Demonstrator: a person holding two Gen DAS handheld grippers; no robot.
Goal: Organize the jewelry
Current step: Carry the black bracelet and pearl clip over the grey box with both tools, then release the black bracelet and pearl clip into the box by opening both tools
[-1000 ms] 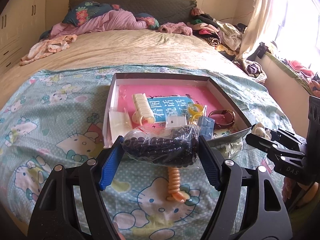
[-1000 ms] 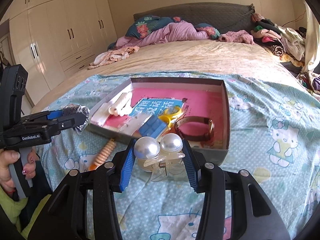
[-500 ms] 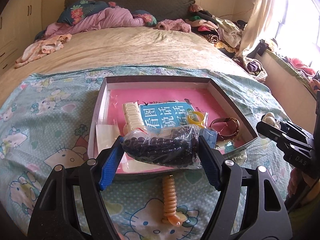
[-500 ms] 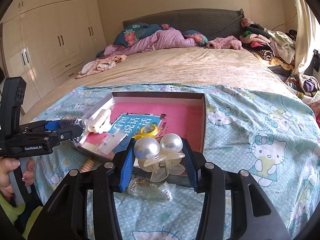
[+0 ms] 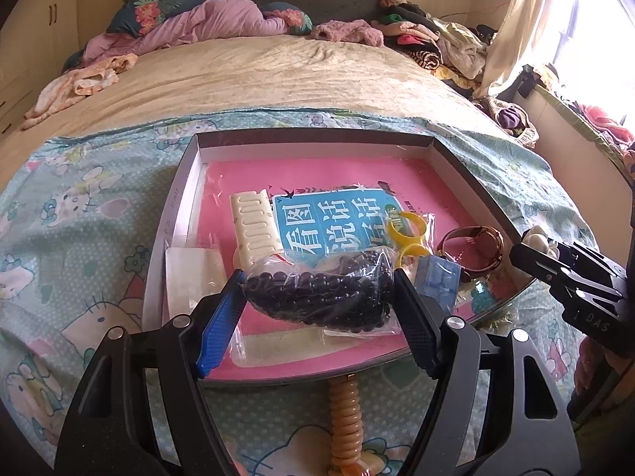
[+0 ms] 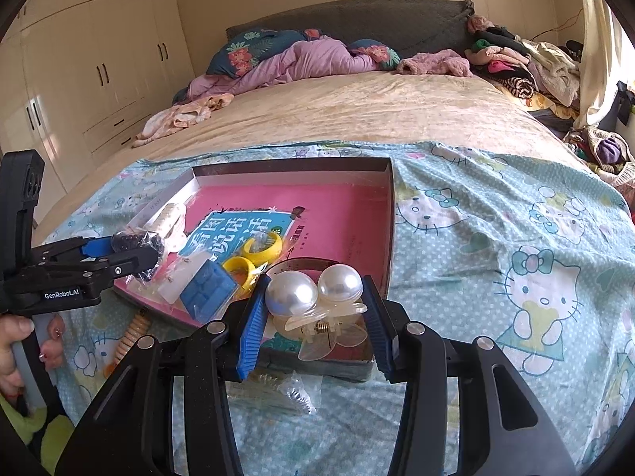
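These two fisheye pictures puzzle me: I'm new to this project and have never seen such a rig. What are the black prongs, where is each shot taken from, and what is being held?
There is no robot here. A person holds a hand-held gripper in each hand, and a camera on each one looks forward along its two jaws.

In the left wrist view, the left gripper is shut on a clear bag of dark beads. In the right wrist view, the right gripper is shut on a pearl hair claw.

Both hang over the near edge of a shallow tray with a pink floor, which lies on a cartoon-print sheet on a bed. Inside it are a blue booklet, a cream comb, yellow rings and a brown bangle. An orange spiral hair tie lies outside it.
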